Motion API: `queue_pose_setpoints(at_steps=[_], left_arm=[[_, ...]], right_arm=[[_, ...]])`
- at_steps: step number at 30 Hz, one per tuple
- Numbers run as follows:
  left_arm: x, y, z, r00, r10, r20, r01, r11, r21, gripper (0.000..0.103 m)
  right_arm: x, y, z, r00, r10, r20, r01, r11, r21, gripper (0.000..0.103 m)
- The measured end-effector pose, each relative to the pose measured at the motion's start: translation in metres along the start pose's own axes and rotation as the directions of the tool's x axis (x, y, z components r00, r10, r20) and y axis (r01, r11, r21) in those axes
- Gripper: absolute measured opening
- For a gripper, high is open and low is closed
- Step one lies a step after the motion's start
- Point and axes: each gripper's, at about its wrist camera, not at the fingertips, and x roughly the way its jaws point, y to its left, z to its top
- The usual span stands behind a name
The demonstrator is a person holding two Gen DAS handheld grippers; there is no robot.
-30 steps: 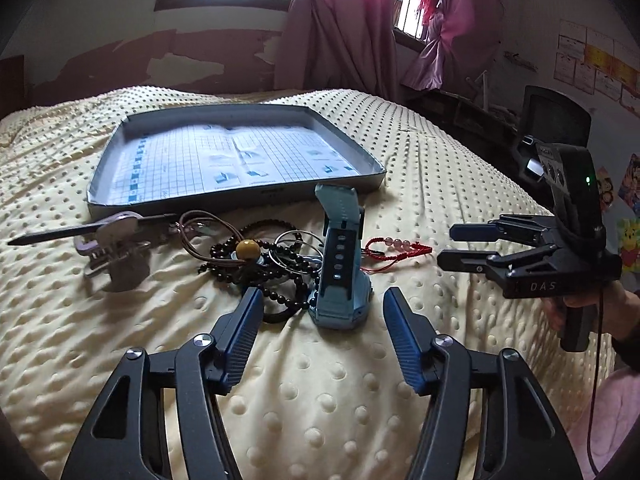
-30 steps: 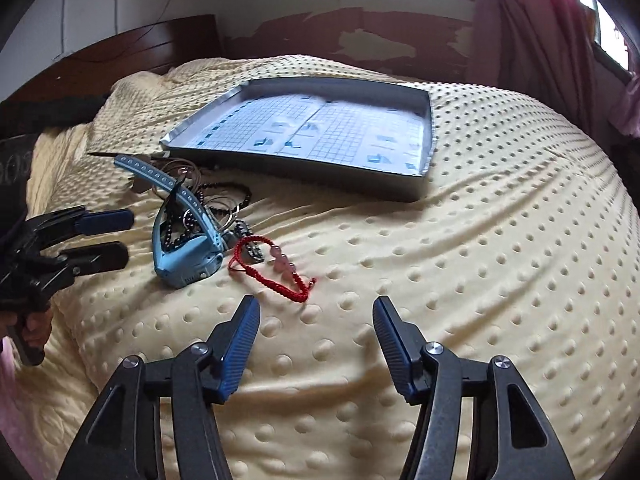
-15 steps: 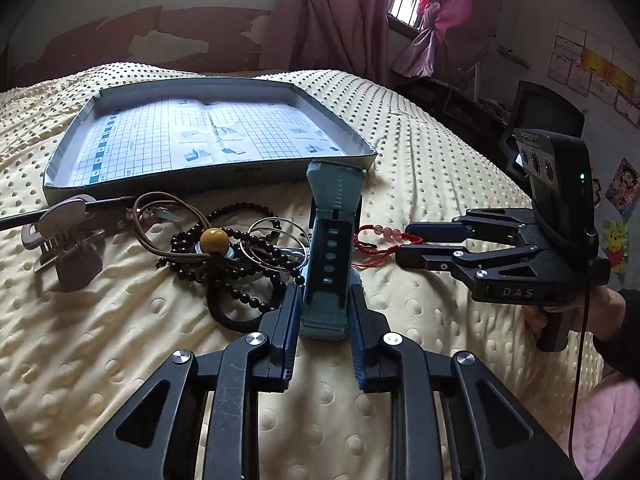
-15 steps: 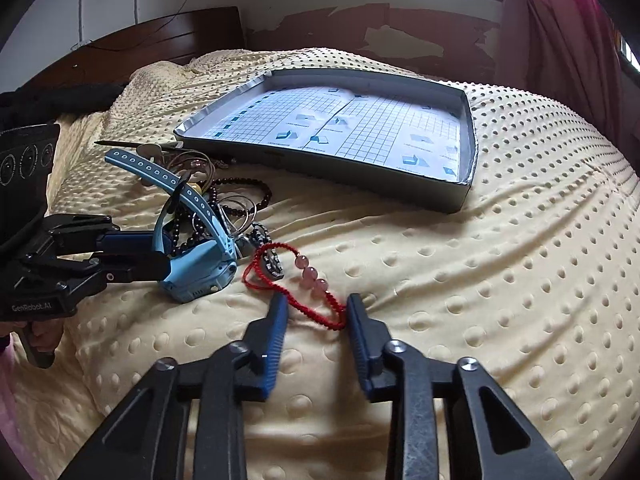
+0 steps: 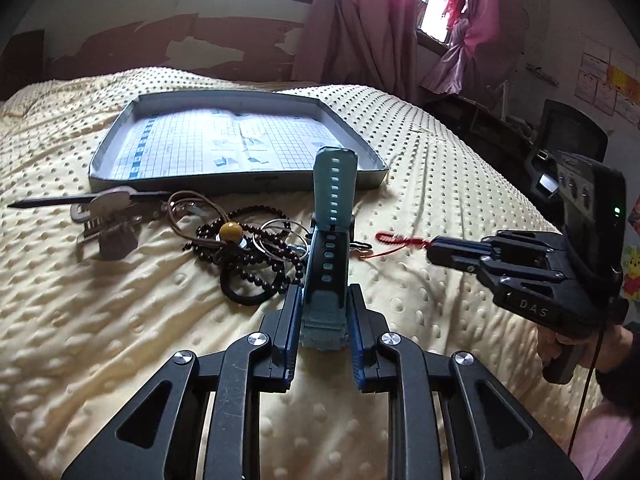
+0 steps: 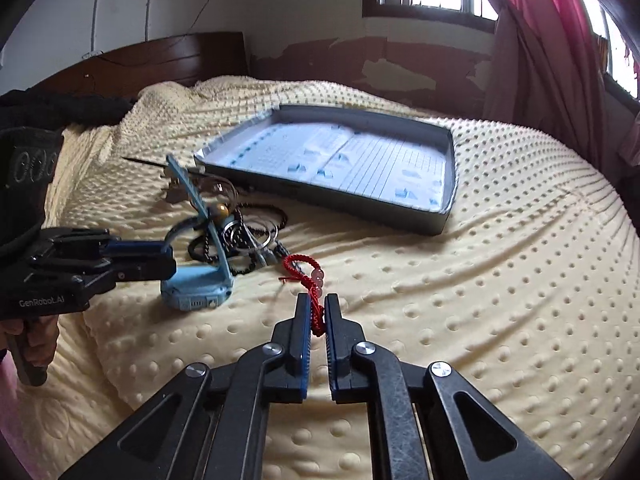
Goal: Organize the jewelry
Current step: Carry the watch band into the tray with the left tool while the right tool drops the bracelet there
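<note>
On the yellow dotted bedspread (image 5: 120, 320), just short of the grey tray (image 5: 236, 178), you hold two items. Left gripper (image 5: 323, 320): jaws closed onto the body of the blue watch (image 5: 326, 264), its strap standing up toward the tray. Right gripper (image 6: 318, 320): jaws nearly shut, pinching one end of the red cord bracelet (image 6: 304, 276), the rest trailing on the bedding. Risk, by my reckoning: the watch strap lies against the dark bead strand (image 5: 248, 256) and wire rings (image 5: 280, 236); lifting may drag that tangle along. The thin cord may slip from so small a pinch. Left view alone shows the hair clip (image 5: 106, 220) and hair stick (image 5: 60, 201) plainly, and the strap's holes. Right view alone shows the watch body lifted at one edge, and the cord's pink beads (image 6: 319, 278). Tray holds no jewelry yet.
</note>
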Motion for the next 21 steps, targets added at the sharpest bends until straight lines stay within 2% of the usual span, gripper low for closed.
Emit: queue_pose_setpoints(at_steps=[5, 10, 16, 21], left_arm=[[-0.012, 0.002, 0.009, 1.000, 0.014, -0.018, -0.015, 0.998, -0.061, 0.018], [-0.026, 0.010, 0.043, 1.000, 0.008, -0.001, -0.008, 0.991, -0.137, 0.018], [-0.027, 0.031, 0.097, 0.995, 0.062, 0.074, -0.049, 0.984, -0.170, 0.018], [-0.003, 0.069, 0.128, 0.985, 0.127, 0.114, -0.100, 0.970, -0.220, 0.018]], right_arm=[[-0.008, 0.002, 0.022, 0.998, -0.002, 0.061, 0.000, 1.000, 0.024, 0.006], [0.006, -0.002, 0.056, 0.995, 0.005, 0.103, -0.013, 0.997, 0.080, 0.006], [0.044, -0.011, 0.085, 0.992, 0.007, 0.123, -0.028, 0.984, 0.175, 0.006], [0.094, -0.012, 0.101, 0.993, 0.035, 0.113, -0.059, 0.973, 0.223, 0.007]])
